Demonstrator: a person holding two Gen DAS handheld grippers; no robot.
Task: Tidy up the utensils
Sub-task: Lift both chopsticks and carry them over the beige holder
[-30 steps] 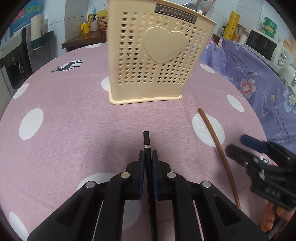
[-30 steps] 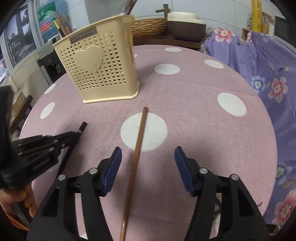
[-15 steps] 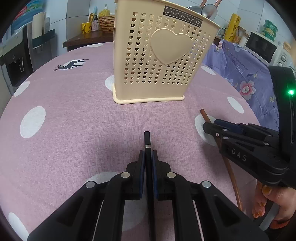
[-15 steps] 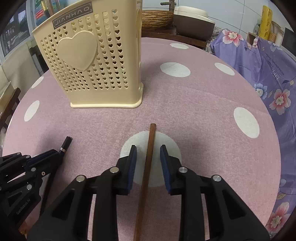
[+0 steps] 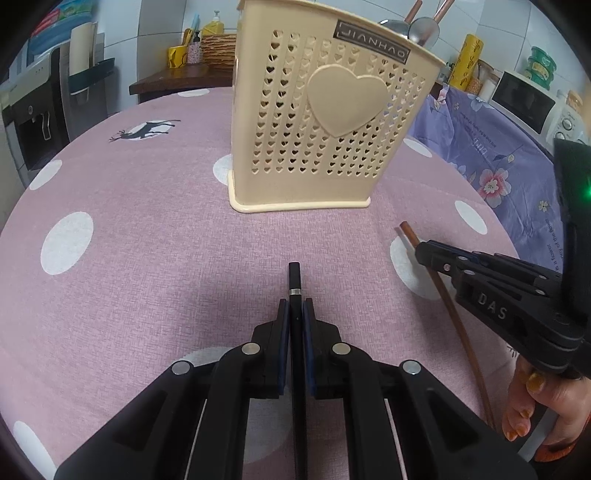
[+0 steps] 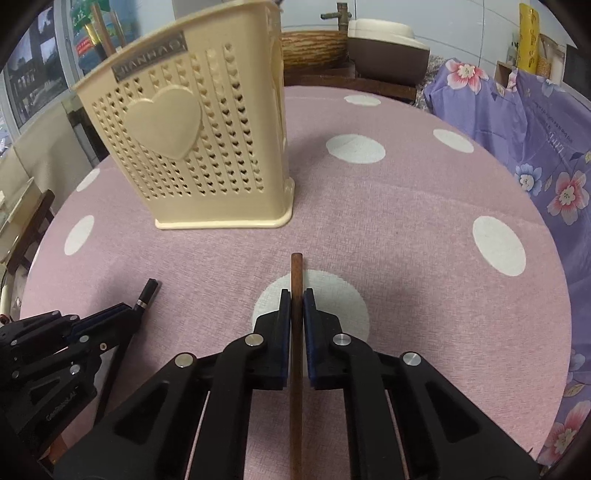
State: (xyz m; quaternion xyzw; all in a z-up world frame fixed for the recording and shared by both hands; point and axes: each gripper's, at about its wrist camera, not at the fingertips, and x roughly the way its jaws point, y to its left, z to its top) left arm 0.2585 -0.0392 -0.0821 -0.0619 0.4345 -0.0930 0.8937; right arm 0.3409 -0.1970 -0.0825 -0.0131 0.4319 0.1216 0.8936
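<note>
- left gripper (image 5: 295, 306): both pads clenched on a black chopstick (image 5: 294, 275). its silver-banded end sticks out a short way past the fingertips toward the holder, and the rest of the shaft runs back between the arms of the tool.
- right gripper (image 6: 296, 299): pads clamped on a brown chopstick (image 6: 296, 269). the blunt end juts forward past the fingertips over a white dot of the tablecloth (image 6: 406, 206); the shaft trails back under the tool toward the near edge.
- seen from the left wrist, the right gripper (image 5: 424, 251) sits to the right, with the brown chopstick (image 5: 448, 306) passing through its tip. a hand (image 5: 532, 402) with painted nails holds that tool from below.
- seen from the right wrist, the left gripper (image 6: 129, 314) sits at the near left, and the black chopstick (image 6: 147, 291) pokes out of it at a slant.
- utensil holder (image 5: 328, 122): cream plastic, perforated with small hearts and bearing one large raised heart, standing upright on the far middle of the pink dotted tablecloth. it is well apart from both gripper tips.
- two spoons (image 5: 417, 29) and brown handles show above the holder's rim.
- both chopsticks lie close to the cloth, on the near side of the holder; whether their back ends touch it cannot be told.
- background: a microwave (image 5: 524, 99) at far right and a purple flowered cloth (image 6: 535, 140) beside the table.
</note>
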